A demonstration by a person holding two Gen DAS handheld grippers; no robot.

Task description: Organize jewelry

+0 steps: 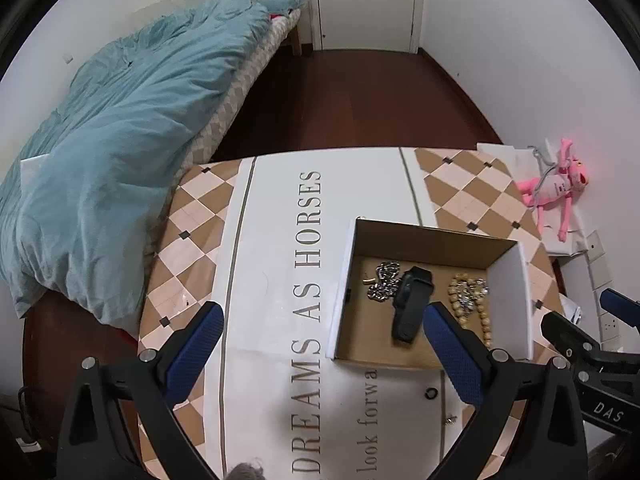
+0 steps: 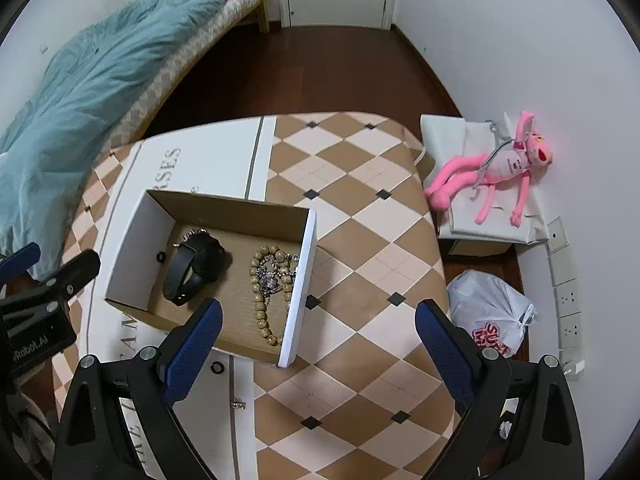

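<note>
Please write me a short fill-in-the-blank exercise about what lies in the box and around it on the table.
1. The black watch lies inside the cardboard ____.
2. The wooden bead strand lies between the watch and the box's ____ side wall.
3. The small black ring lies ____ the box, on the tablecloth.
4. Both the left gripper and the right gripper hold ____.

Missing words: box; white; outside; nothing

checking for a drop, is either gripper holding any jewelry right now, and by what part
Nothing is held. The left gripper and right gripper both stand open and empty above the box.
</note>
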